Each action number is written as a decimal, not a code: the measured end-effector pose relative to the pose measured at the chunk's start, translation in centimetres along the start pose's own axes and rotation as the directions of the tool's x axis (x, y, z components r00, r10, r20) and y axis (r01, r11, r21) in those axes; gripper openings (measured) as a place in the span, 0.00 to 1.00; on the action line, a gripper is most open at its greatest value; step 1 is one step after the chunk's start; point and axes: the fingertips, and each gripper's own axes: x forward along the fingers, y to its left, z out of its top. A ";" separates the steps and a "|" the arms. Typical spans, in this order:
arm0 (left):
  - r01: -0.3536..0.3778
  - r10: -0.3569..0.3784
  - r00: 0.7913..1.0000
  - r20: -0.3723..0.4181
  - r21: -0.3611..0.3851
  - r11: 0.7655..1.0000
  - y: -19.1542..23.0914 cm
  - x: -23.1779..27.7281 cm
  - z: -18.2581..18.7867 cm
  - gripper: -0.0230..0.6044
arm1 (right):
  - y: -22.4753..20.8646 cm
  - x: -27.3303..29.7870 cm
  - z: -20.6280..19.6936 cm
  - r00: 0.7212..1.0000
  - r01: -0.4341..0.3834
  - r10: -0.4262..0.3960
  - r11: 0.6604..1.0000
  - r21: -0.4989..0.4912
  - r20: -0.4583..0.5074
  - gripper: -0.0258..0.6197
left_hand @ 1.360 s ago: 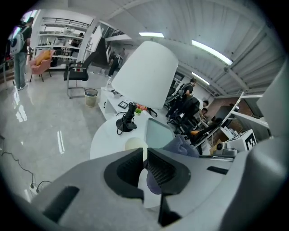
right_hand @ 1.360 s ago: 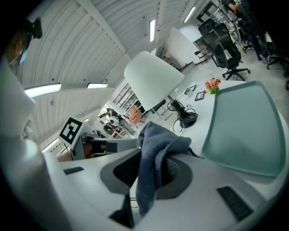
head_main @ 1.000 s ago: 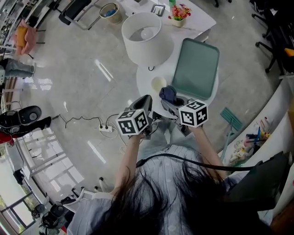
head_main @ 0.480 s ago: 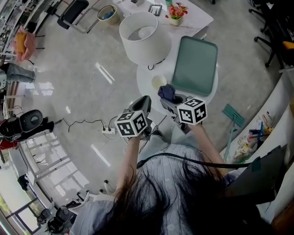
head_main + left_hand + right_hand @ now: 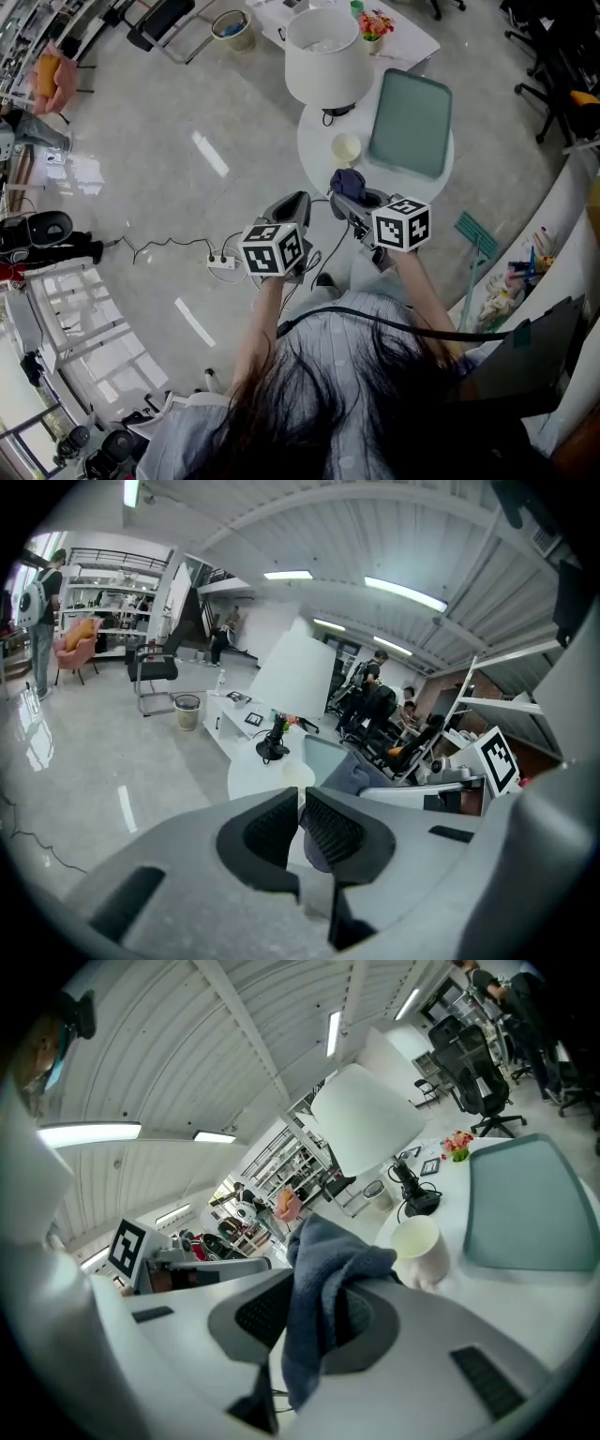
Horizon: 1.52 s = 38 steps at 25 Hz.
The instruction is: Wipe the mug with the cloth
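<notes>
The left tongs (image 5: 292,202) were held out level over the floor, short of the round white surface (image 5: 314,141). Their ribbed dark pads were almost pressed together on nothing. Beside them the right tongs (image 5: 354,202) reached the surface's edge, pinching a soft, crumpled blue cloth (image 5: 347,180) just short of the smooth, pale mug (image 5: 346,148). Since a second before, the lamp (image 5: 324,58), mug and green tray (image 5: 410,122) had slid higher and smaller in the head view.

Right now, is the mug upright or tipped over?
Upright: the mug stands on the round table, its open mouth facing up.
</notes>
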 end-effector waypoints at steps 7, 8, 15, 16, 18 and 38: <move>0.040 -0.042 0.999 0.022 0.055 0.998 1.6 -6.2 -3.3 0.10 | 5.5 0.5 -4.5 0.999 0.047 -0.046 0.998 -0.032 0.023 0.17; 0.045 -0.046 0.999 0.023 0.065 0.997 1.7 -6.9 -3.7 0.10 | 6.1 0.4 -5.0 0.998 0.052 -0.052 0.998 -0.028 0.031 0.17; 0.072 -0.075 0.997 0.028 0.097 0.993 1.2 -10.5 -6.3 0.10 | 9.4 -1.0 -9.1 0.995 0.082 -0.081 0.997 -0.015 0.051 0.17; 0.080 -0.083 0.996 0.029 0.101 0.992 0.9 -10.8 -6.5 0.10 | 9.7 -1.4 -9.5 0.995 0.088 -0.087 0.996 -0.014 0.056 0.17; 0.101 -0.105 0.994 0.032 0.112 0.989 0.2 -11.1 -7.0 0.10 | 10.1 -2.2 -10.1 0.992 0.104 -0.103 0.994 -0.014 0.071 0.17; 0.229 -0.235 0.972 -0.004 0.246 0.942 -6.5 -11.9 -9.4 0.10 | 11.2 -7.6 -13.3 0.971 0.202 -0.195 0.978 -0.043 0.138 0.17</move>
